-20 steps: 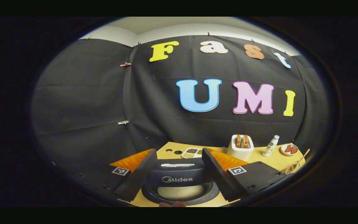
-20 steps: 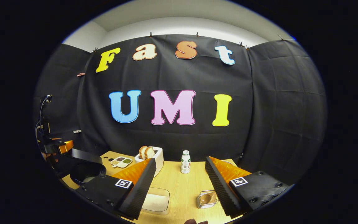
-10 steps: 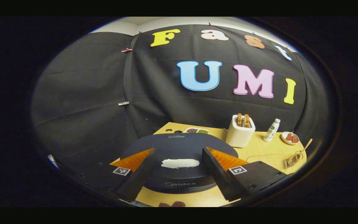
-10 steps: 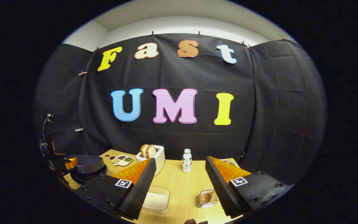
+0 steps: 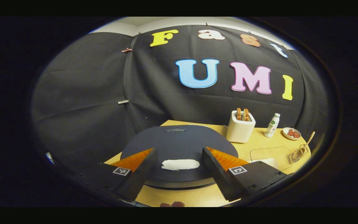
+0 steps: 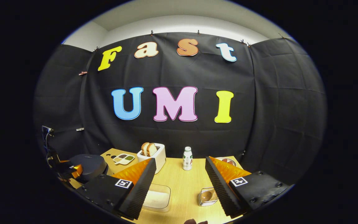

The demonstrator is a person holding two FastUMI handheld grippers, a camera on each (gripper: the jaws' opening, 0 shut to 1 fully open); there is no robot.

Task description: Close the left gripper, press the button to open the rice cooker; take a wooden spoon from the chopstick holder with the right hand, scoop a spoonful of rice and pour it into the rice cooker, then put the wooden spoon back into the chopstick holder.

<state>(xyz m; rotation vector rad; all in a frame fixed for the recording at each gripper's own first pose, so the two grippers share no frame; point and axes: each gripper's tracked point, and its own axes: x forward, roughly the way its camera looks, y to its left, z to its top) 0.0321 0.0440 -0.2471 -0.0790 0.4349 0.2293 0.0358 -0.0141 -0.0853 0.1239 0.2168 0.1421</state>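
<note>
Left tongs (image 5: 176, 165) wide open, empty, straddling closed rice cooker (image 5: 179, 146) lid, likely lining up for button press. Right tongs (image 6: 179, 183) open, empty, over desk (image 6: 182, 186) between rice tub (image 6: 157, 199) and chopstick holder (image 6: 207, 196), handy for wooden spoon (image 5: 309, 139).

Black cloth wall (image 6: 179, 74), pale ceiling strip (image 6: 182, 23) above, light wooden table (image 6: 183, 189) below
</note>
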